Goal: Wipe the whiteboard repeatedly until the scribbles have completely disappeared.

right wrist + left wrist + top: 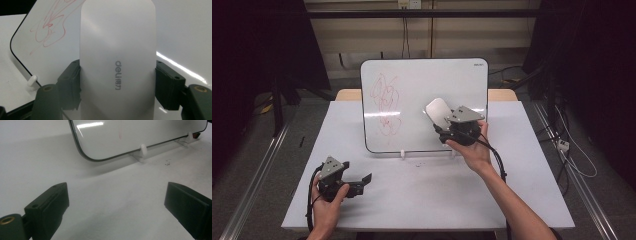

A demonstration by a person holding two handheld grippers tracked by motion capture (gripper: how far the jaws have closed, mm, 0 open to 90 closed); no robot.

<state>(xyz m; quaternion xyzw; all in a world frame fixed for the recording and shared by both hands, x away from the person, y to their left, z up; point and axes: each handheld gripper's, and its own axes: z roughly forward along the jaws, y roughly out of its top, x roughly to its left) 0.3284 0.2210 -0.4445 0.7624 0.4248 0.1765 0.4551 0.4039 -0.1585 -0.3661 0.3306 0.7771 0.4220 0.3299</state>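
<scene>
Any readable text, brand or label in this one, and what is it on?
"deli", followed by small characters too blurred to read: printed on the white eraser clamped in the right gripper.
Small dark mark at the whiteboard's top right corner: too small to read.
Red marker scribble on the whiteboard: no words.

Eraser (117,60): grey print "deli" on its white back, reading sideways along the length, followed by two small characters too blurred to make out.

Whiteboard (424,90): small dark mark in the top right corner of the frame, too small to read. Red scribble (384,102) on its left half, loops only, no letters or numbers legible.
</scene>
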